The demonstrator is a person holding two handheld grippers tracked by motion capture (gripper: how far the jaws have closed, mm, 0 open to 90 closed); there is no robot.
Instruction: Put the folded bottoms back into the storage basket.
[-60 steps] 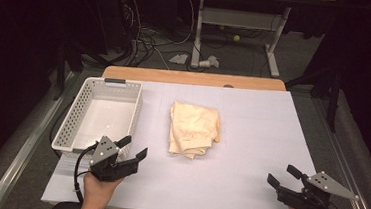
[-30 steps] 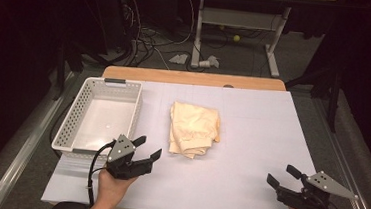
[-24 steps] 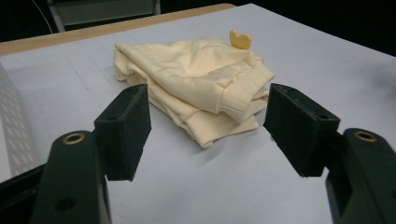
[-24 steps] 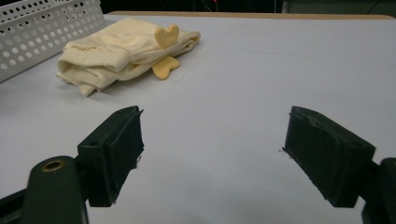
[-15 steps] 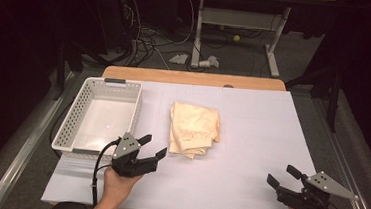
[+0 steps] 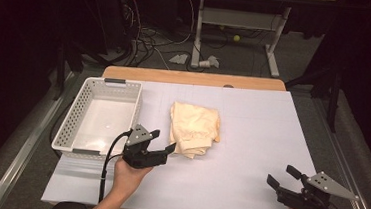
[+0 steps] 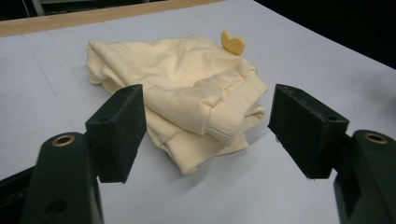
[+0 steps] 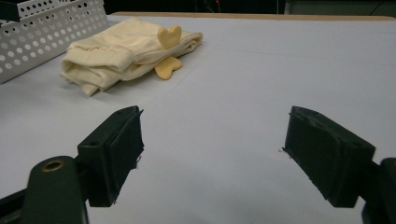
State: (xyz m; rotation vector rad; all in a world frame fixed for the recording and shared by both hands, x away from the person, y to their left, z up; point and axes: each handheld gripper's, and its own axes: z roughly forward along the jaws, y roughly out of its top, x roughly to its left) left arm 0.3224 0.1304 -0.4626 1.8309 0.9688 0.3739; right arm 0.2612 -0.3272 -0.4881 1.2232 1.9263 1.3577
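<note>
- Pale table (image 6: 249, 154) under the lights, dark room with cables on the floor beyond its far edge
- Left gripper (image 6: 162, 145) has its jaws spread, just widened, nothing between the pads, which sit just short of the near corner of the folded cream garment (image 6: 194, 128)
- Ribbed cuff (image 7: 224, 126) faces those open jaws
- Right gripper (image 6: 282, 176) waits at the near right, jaws apart on bare table, well away
- White basket (image 6: 79, 119) at far left holds nothing
- My read: grab not yet made, lift and drop into the basket all to come
</note>
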